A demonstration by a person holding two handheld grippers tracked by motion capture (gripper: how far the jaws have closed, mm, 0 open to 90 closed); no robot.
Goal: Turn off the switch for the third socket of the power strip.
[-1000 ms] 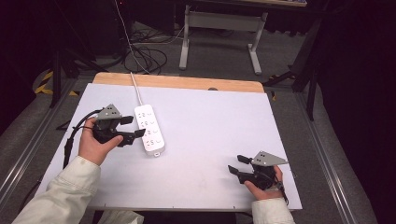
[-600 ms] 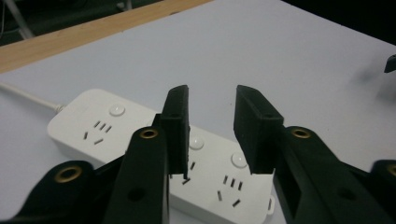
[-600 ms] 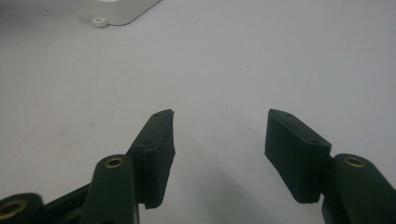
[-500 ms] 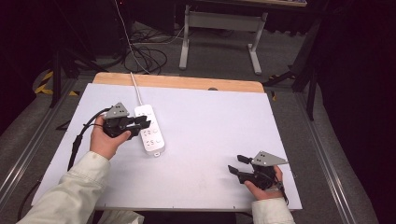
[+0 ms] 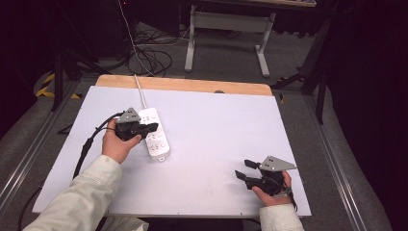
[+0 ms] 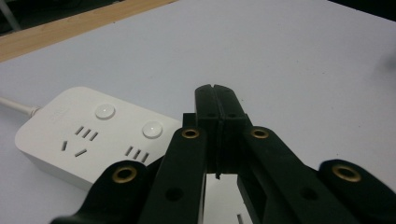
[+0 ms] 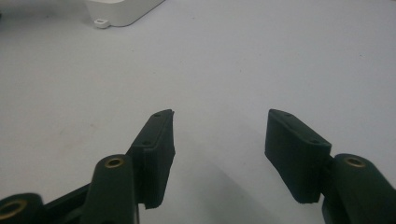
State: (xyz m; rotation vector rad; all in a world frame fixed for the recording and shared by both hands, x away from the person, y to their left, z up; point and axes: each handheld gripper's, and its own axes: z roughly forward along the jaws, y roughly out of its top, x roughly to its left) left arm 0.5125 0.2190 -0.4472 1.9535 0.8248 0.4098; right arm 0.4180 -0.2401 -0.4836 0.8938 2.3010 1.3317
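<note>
A white power strip (image 5: 155,134) lies on the white table top (image 5: 216,130), left of centre, its cable (image 5: 140,91) running off toward the far edge. My left gripper (image 5: 153,127) is shut with nothing between its jaws, its tip over the strip's middle. In the left gripper view the pressed-together jaws (image 6: 216,100) hang over the strip (image 6: 84,135), beside its round buttons and sockets. My right gripper (image 5: 241,169) rests near the front right of the table, open and holding nothing. The right gripper view has its gripper (image 7: 219,126) wide open over bare table, the strip's end (image 7: 122,10) far ahead.
A wooden strip (image 5: 183,85) borders the table's far edge. Beyond it stand a metal frame (image 5: 226,33) and loose cables (image 5: 149,57) on the floor. A black cable (image 5: 89,142) trails from my left gripper across the table's left side.
My left gripper has moved toward the far side along the power strip, from its near end to its middle, staying shut. The right gripper has stayed put.
</note>
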